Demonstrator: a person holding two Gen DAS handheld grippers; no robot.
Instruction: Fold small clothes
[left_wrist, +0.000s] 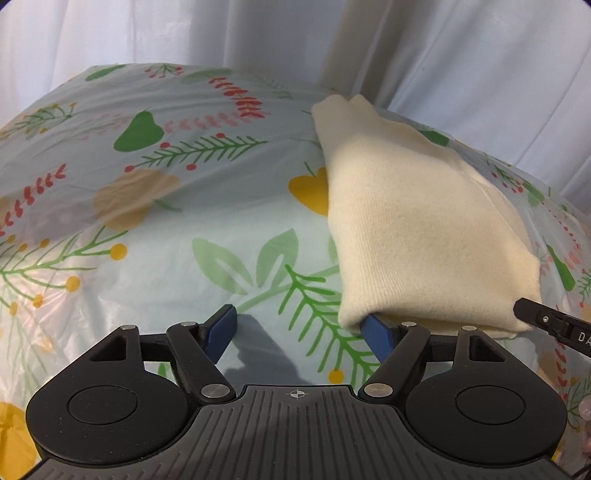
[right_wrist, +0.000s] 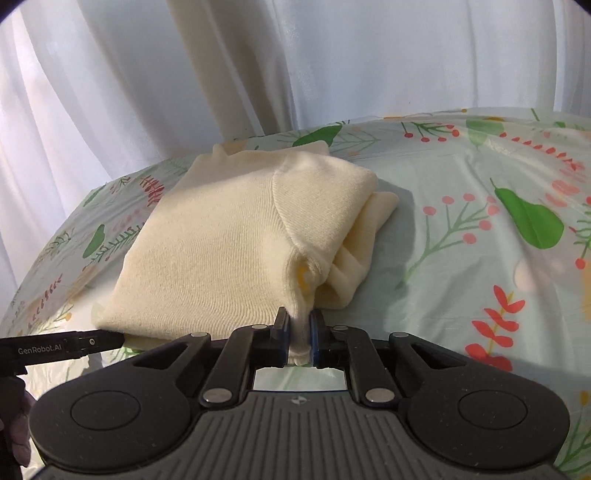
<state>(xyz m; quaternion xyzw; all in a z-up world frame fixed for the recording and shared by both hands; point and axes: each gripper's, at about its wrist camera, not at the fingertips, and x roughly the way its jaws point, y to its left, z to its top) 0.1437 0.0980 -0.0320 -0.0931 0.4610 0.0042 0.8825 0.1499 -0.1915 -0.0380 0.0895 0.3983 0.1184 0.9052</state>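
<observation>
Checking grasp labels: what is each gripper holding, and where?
Right gripper pinches the cream garment at its near edge. Left gripper is open, holding nothing.

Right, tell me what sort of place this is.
Probably a room at home, set up for folding: a floral tablecloth covers the surface, white curtains hang behind it, and a cream knit garment lies partly folded, pinched by the right gripper.

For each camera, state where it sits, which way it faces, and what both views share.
Left wrist: on the left gripper, jaws open, facing the floral tablecloth; the cream garment lies right, over its right finger.
Right wrist: on the right gripper, shut on the garment's corner, facing the white curtain.
Shared: garment, tablecloth, curtain; each view shows the other gripper's tip.
</observation>
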